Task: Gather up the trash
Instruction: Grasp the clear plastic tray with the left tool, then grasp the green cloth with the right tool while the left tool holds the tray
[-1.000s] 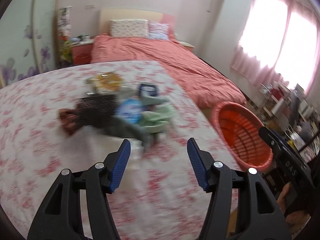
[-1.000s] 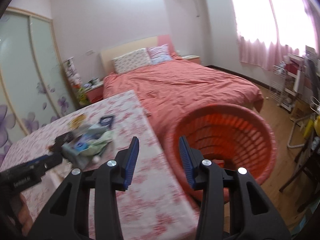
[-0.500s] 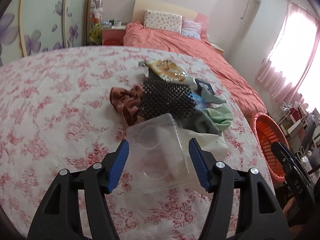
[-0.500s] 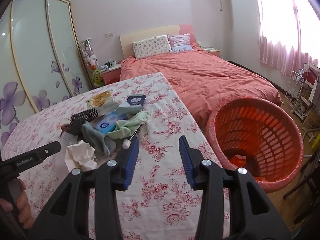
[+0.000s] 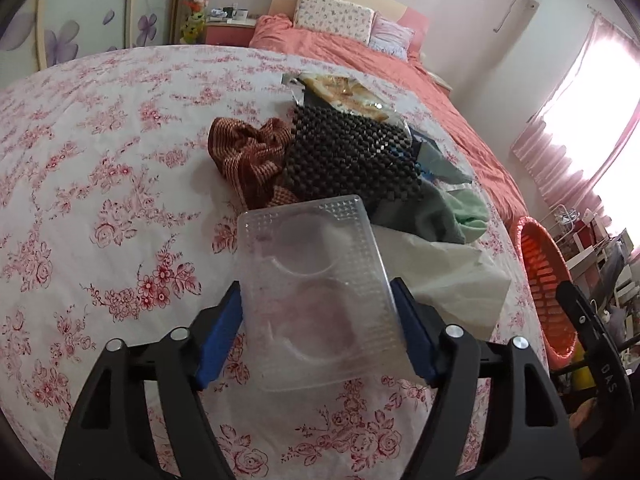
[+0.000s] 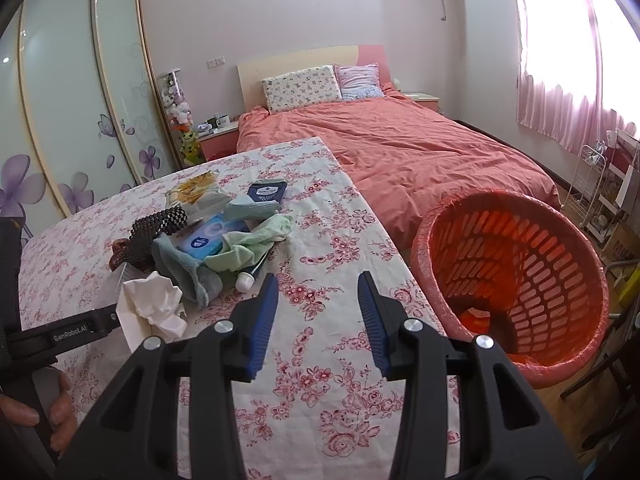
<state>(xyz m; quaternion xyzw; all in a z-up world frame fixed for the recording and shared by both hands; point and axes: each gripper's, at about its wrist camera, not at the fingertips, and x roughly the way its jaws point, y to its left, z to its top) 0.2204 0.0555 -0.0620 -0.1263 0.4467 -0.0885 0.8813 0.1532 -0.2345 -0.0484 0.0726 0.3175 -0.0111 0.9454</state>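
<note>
1. The left gripper (image 5: 318, 328) straddled a clear plastic tray (image 5: 320, 292) on the floral table (image 5: 100, 160), pads at its sides, not evidently clamped.
2. The right gripper (image 6: 318, 316) hung open and empty near the orange basket (image 6: 516, 280), apparently awaiting trash.

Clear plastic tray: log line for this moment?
left gripper: straddling clear plastic tray, grip unconfirmed | right gripper: open, empty | orange slatted basket: beside table
</note>
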